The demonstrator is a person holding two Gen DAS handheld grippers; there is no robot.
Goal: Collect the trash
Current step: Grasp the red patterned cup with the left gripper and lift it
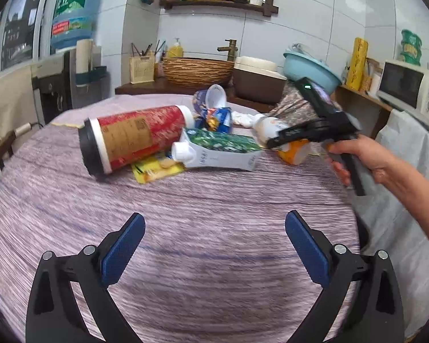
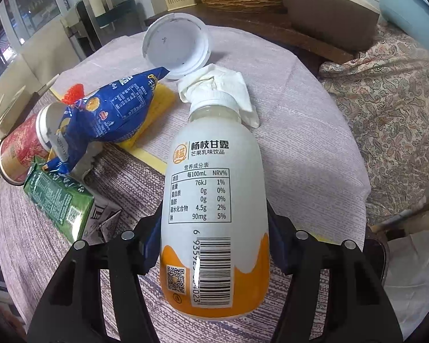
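A white and orange drink bottle [image 2: 211, 148] lies on the striped tablecloth [image 2: 300, 148]. My right gripper [image 2: 214, 208] is shut on its body, one blue pad against each side. In the left wrist view, the right gripper [image 1: 271, 140] and a hand [image 1: 360, 154] reach over the bottle [image 1: 267, 127]. Left of it lie a red canister [image 1: 134, 140], a green and white carton [image 1: 223, 148], a blue snack bag [image 1: 217, 117], a white lid [image 1: 216, 95] and a crumpled tissue [image 1: 243, 118]. My left gripper [image 1: 214, 228] hangs open over bare cloth, holding nothing.
A yellow wrapper [image 1: 157, 168] pokes out from under the canister. Behind the table stand a wicker basket [image 1: 197, 70], a brown box [image 1: 257, 83] and a blue basin [image 1: 311, 68]. A microwave [image 1: 409, 88] sits at the right. Paisley cloth [image 2: 386, 108] borders the table's right edge.
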